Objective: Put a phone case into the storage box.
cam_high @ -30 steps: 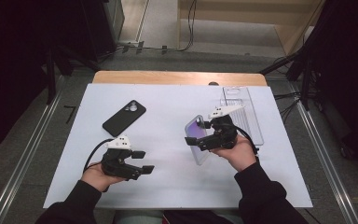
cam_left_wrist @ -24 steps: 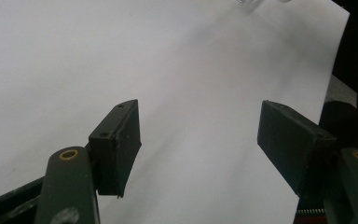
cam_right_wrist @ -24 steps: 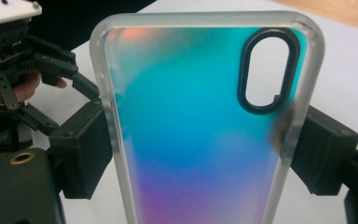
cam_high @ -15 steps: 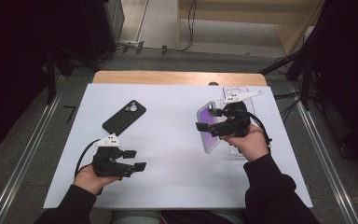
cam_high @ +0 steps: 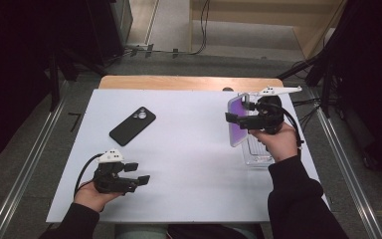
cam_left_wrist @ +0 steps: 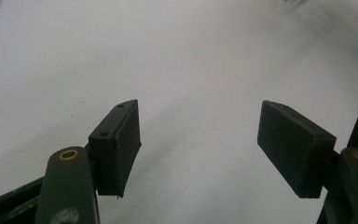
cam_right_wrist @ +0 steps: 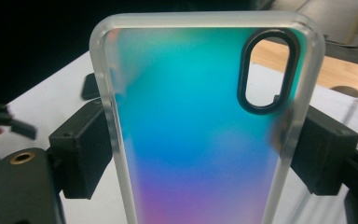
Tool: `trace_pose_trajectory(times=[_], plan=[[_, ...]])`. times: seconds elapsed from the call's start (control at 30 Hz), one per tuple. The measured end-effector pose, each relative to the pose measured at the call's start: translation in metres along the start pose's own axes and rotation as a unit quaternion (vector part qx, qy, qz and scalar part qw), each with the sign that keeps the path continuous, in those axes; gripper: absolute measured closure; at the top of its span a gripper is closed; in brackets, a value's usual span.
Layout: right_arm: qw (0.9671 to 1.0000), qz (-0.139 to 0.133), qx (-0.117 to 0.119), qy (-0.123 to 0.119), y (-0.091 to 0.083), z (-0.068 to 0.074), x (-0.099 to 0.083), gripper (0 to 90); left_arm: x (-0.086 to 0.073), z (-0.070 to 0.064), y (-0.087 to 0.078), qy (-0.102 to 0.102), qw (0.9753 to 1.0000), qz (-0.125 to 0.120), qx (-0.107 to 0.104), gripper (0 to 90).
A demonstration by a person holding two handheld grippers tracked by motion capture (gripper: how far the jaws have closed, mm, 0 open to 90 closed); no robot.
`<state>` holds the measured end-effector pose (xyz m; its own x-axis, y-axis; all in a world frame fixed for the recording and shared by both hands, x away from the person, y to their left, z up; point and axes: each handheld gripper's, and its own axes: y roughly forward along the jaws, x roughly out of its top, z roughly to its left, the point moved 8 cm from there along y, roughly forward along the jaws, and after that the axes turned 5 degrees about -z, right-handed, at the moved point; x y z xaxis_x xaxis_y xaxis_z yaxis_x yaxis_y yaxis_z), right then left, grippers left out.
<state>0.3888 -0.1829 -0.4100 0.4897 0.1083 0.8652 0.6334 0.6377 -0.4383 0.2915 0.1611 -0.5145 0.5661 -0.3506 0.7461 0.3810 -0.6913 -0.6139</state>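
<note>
- Moved since half a second ago — our right gripper has carried the phone case a little further toward the far right of the table; our left gripper has stayed low near the front left edge.
- Right gripper: clenched on the phone case, one jaw on each long side — the right gripper view shows the case pinched between both pads.
- Left gripper: released, jaws wide apart over bare table, holding nothing.
- Phone case, location: lifted off the table, above a clear tray on the right side.
- Phone case, orientation: upright on its long axis, camera cutout at the top; its broad face turned toward the table's left.
- Black phone: flat, back up, well apart to the left, long axis diagonal.
- Step in hand, as we judge it: case picked up, being carried.
- Next move, as we judge it: bring case and phone together — the free left gripper would need to take or steady the phone, cutout matched to the lens end.
</note>
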Motion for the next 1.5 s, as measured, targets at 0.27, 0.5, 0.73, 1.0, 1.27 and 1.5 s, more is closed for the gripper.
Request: trace_pose_trajectory(times=[0.27, 0.5, 0.73, 1.0, 1.27, 1.5], plan=[[0.9965, -0.024, -0.077, 0.023, -0.003, -0.037, 0.006, 15.2, -0.002, 0.002, -0.003, -0.007, 0.9999, -0.008, 0.005, 30.4], [0.9908, -0.035, -0.121, 0.05, -0.001, -0.063, 0.007, 15.2, -0.003, 0.003, -0.005, -0.009, 0.9999, -0.01, 0.009, 30.6], [0.986, -0.044, -0.149, 0.06, 0.001, -0.083, 0.007, 15.2, -0.005, 0.001, -0.003, -0.005, 1.0, -0.002, 0.004, 30.5], [0.9818, -0.042, -0.17, 0.075, 0.014, -0.105, 0.015, 15.2, -0.006, 0.0, -0.002, -0.006, 1.0, 0.0, -0.001, 30.5], [0.977, -0.045, -0.193, 0.078, 0.025, -0.129, 0.024, 15.1, -0.004, 0.0, -0.002, -0.007, 1.0, -0.004, -0.003, 30.5], [0.976, -0.023, -0.208, 0.061, 0.046, -0.144, 0.023, 15.1, -0.005, 0.0, -0.002, -0.005, 1.0, -0.002, -0.003, 30.5]])
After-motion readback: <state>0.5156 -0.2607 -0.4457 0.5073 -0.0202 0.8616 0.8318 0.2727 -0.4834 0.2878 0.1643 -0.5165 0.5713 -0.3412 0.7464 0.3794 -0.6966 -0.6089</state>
